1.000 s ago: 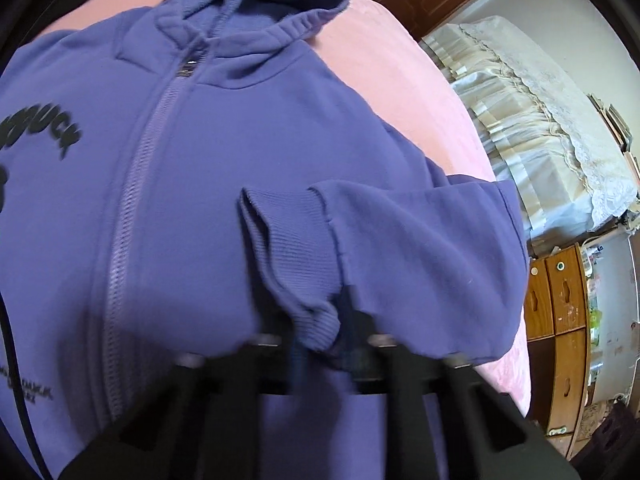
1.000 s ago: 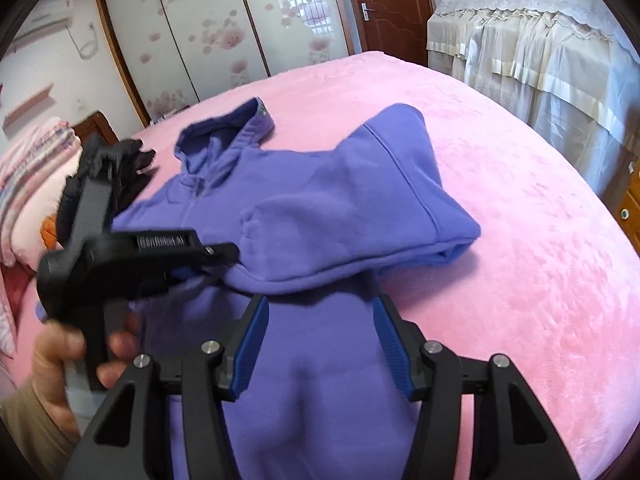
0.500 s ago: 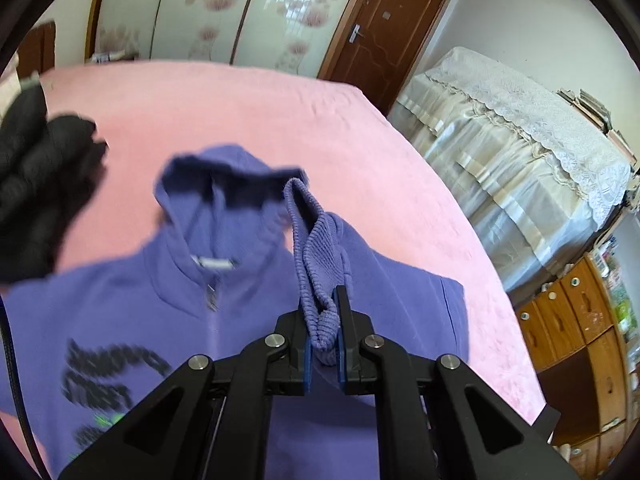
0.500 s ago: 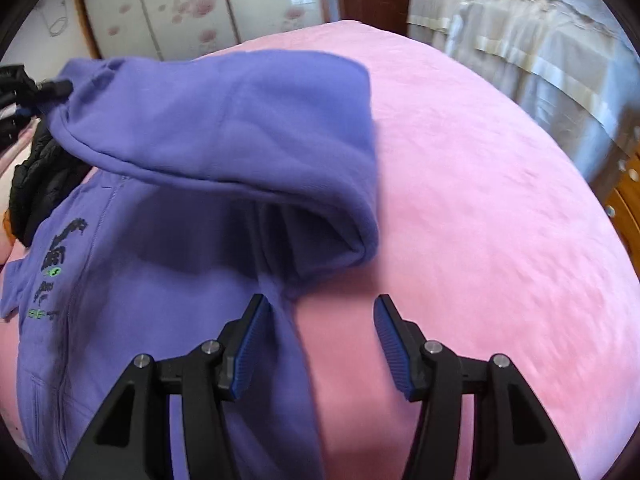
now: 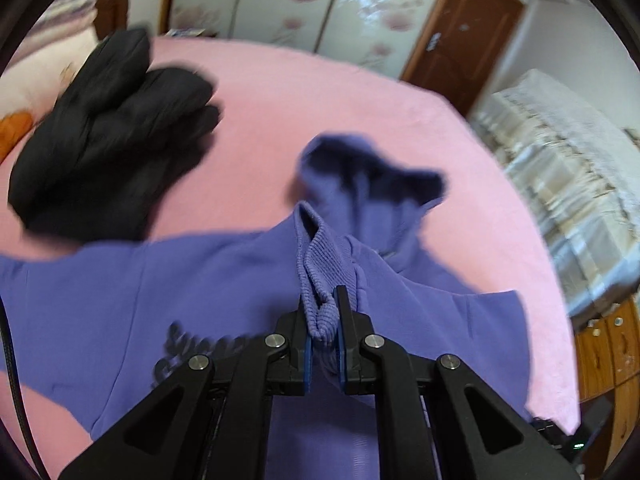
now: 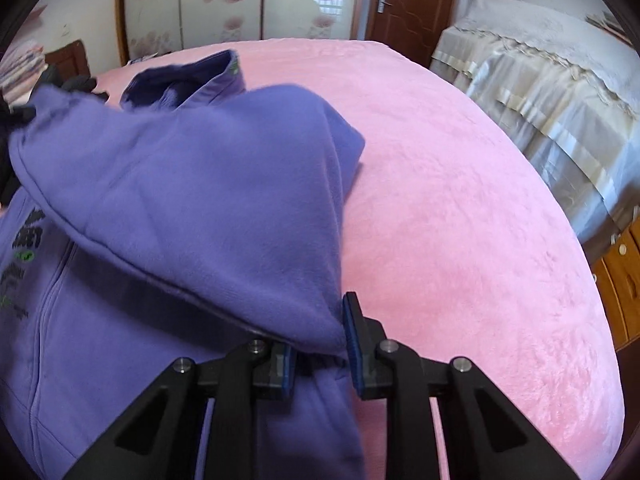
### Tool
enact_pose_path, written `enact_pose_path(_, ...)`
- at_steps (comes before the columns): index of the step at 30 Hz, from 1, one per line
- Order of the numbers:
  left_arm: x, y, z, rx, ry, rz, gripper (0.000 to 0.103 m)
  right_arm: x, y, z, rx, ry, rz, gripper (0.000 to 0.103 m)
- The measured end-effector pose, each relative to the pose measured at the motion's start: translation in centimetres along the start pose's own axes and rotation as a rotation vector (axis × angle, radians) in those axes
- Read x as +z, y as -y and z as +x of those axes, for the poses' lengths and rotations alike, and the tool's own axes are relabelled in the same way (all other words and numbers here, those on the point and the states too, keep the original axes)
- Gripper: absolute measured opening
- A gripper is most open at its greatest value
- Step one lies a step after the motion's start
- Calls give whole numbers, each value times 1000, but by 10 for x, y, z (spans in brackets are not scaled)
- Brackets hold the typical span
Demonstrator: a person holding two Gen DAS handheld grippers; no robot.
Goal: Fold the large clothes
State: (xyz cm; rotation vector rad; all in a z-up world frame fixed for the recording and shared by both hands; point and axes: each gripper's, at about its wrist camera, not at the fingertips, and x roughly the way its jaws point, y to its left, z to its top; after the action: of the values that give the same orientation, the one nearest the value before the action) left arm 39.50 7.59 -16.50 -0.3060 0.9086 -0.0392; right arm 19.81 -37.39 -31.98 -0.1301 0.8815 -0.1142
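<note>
A: Hoodie (image 5: 224,280) — where is it, and what have I got hold of?

B: Left gripper (image 5: 322,322) pinches the ribbed cuff (image 5: 320,280), lifted over the chest. Right gripper (image 6: 320,344) is pressed onto the sleeve (image 6: 208,208) at its fold beside the body's edge. The hoodie lies front up on the pink bed (image 6: 460,220), hood (image 5: 368,172) at the far end.

A: Progress, as I read it?

B: Early. One sleeve is raised across the front, not laid flat. The other sleeve stretches off frame on the left view, apparently unfolded. Body and hood not folded yet. Most of the work is left.

A: Count?

B: One hoodie, two grippers, one cuff held. One black garment (image 5: 108,132) heaped near the hood, apart from it. One bed under it all; one covered piece of furniture (image 6: 540,80) beside it.
</note>
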Motion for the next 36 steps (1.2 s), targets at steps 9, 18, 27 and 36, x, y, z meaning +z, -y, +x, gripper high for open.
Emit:
enact_pose_path(9, -36, -53, 52, 57, -61, -91, 7, -4, -33, -7, -75, -12, -151, 35)
enact_pose_path(18, -48, -55, 61, 92, -87, -13, 17, -11, -9, -41, 89, -13, -7, 41)
enact_pose_path(27, -49, -59, 3, 90, -3, 16, 42, 8, 21, -62, 191, 7, 131, 37)
enact_pose_path(36, -33, -12, 19, 22, 3, 45, 42, 43, -30, -33, 167, 29, 30, 21)
